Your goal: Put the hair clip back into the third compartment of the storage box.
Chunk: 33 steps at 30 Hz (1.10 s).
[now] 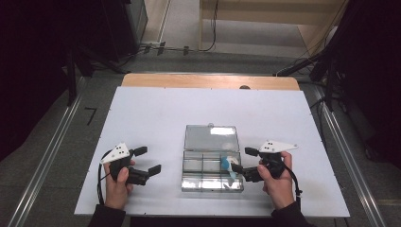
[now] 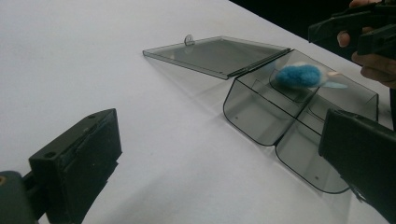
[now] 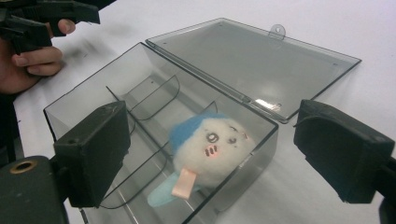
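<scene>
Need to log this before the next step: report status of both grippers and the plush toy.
Left gripper open, idle beside the clear box. Right gripper open, plush toy lying loose in the near corner compartment. Lid flat open, nothing blocking.

Your box [image 1: 211, 166] sits on the table [image 1: 156, 113] toward the near edge, its lid [image 1: 211, 137] lying open flat on the far side. The plush toy [image 1: 229, 163] lies in what looks like the far right compartment. Your left gripper [image 1: 147, 161] rests left of the box, your right gripper [image 1: 242, 163] at its right end.
</scene>
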Available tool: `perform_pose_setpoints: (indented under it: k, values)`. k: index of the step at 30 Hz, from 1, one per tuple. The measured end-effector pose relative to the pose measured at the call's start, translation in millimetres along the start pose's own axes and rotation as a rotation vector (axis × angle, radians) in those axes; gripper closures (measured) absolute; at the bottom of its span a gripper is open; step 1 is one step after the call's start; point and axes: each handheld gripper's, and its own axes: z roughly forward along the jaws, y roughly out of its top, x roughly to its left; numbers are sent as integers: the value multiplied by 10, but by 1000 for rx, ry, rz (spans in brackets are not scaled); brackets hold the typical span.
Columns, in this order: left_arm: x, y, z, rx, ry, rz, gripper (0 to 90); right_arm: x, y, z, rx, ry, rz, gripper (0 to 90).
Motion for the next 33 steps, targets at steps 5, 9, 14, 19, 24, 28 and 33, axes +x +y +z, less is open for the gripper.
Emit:
perform_pose_setpoints:
  k: [5, 9, 14, 19, 24, 28, 33]
  values:
    - [0, 0, -1, 0, 0, 0, 0, -33, -4, -40, -18, 2, -10, 81]
    - [1, 0, -1, 0, 0, -1, 0, -59, -11, -67, -31, -3, -21, 71]
    - [3, 2, 1, 0, -1, 0, 0, -98, -24, -94, -36, -22, -17, 27]
    - [7, 4, 4, 2, 0, 0, 0, -140, -36, -123, -44, -37, -10, 6]
    - [6, 4, 4, 4, -2, -2, 0, -194, -53, -154, -56, -52, 3, 0]
    - [7, 3, 5, 4, -4, -3, 0, -239, -67, -173, -69, -63, 12, 0]
    - [11, 5, 8, 5, -4, -4, 0, -285, -90, -178, -79, -63, 23, 0]
